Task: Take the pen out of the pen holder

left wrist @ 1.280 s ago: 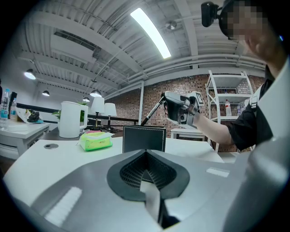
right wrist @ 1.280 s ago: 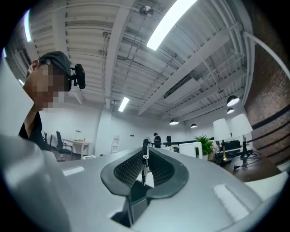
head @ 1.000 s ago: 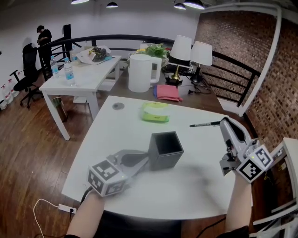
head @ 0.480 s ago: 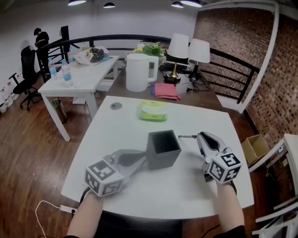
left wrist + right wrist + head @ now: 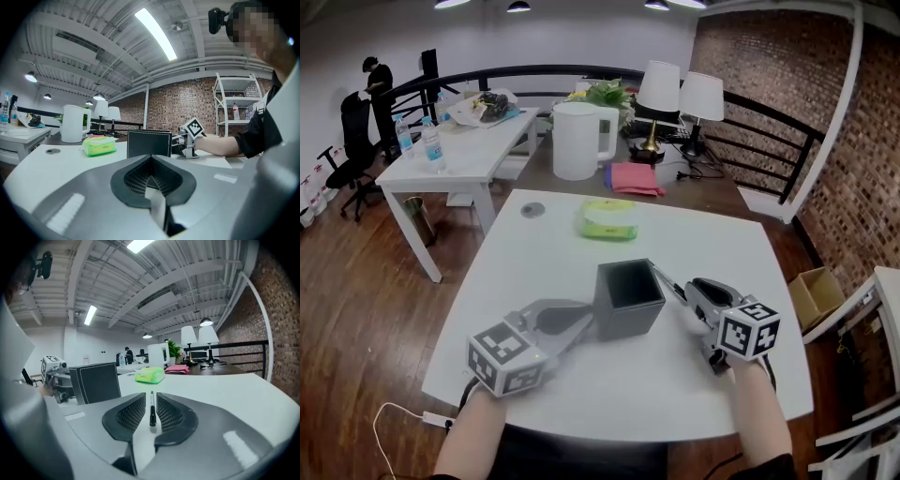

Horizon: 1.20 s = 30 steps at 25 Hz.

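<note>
The black square pen holder (image 5: 628, 300) stands empty on the white table (image 5: 562, 253). My left gripper (image 5: 584, 319) is shut, its tips against the holder's left side; the left gripper view shows the holder (image 5: 149, 143) just beyond the closed jaws (image 5: 150, 158). My right gripper (image 5: 685, 295) sits low at the holder's right. Its jaws are opening. The black pen (image 5: 667, 279) lies between them, pointing up-left past the holder's corner. In the right gripper view the pen (image 5: 152, 409) has a gap to the pad on each side, and the holder (image 5: 96, 382) stands at left.
A green packet (image 5: 609, 220) lies behind the holder, and a round grommet (image 5: 532, 210) is set in the table. Beyond it stand a white jug (image 5: 579, 141), a pink cloth (image 5: 635, 178) and two lamps (image 5: 664, 89). Another white table (image 5: 450, 155) is at left.
My right gripper came down and leftward from the table's right edge, bringing the pen beside the holder, and its jaws have spread apart. The left gripper and the holder stayed put.
</note>
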### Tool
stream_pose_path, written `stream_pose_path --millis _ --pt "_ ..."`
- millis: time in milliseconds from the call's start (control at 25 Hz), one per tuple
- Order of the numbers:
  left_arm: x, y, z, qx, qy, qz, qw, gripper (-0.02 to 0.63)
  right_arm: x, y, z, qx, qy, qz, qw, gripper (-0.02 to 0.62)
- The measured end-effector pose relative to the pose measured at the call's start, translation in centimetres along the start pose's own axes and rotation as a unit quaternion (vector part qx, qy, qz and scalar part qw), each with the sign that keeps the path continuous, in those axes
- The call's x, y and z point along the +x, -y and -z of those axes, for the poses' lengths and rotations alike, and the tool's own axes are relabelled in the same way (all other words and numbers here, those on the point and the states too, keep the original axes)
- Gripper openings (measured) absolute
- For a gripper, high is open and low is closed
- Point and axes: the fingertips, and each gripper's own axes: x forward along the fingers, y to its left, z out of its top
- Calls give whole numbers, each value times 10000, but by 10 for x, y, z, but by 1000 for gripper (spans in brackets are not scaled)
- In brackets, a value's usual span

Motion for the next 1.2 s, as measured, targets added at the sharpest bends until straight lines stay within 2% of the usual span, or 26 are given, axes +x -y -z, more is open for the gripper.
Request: stream_pose_path --millis 320,520,640,840,1040,1200 --pt "-1 0 1 4 2 -6 10000 0 -8 2 -5 -33 266 63 9996 60" --pt "-1 1 2 1 -2 4 10000 0 -29 -13 -6 -233 407 21 9989 46" --pt "-1 1 1 4 -15 11 10000 0 -42 -22 -6 -306 486 -93 9983 37" --pt "-2 1 0 10 7 -1 10000 0 -49 -26 -8 -60 763 -255 9967 14" --pt "0 2 -1 4 13 -3 10000 0 -39 -51 -6 -357 641 -593 9955 12" --pt "-1 2 -2 8 22 13 10000 1 -37 -62 -3 -343 574 -761 9949 12"
